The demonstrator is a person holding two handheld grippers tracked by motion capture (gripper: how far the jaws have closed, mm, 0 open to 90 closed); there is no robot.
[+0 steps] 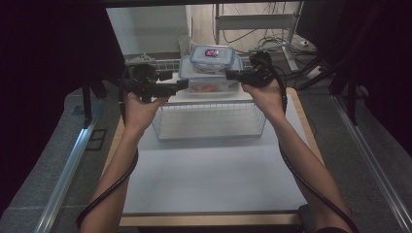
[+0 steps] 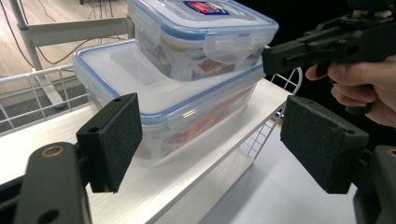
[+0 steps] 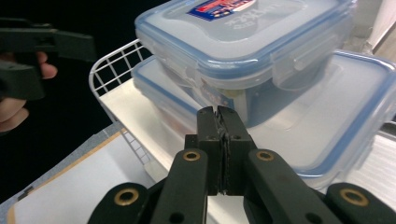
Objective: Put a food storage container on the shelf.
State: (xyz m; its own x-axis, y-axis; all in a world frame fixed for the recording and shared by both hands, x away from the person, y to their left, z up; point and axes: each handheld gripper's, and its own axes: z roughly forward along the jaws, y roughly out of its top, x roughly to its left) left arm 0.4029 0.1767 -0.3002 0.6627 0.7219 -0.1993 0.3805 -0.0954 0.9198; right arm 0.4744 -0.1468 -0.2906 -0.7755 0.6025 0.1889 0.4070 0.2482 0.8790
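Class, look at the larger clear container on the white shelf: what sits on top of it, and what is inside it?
A smaller lidded container with a red label sits on the larger container. Inside the larger one, orange-red contents show through the wall; what they are is too blurred to tell.

No text can be read. A red and blue label [image 3: 223, 6] is borne on the lid of the upper box [image 3: 247, 44], but its lettering is too blurred and small to be made out in any view.
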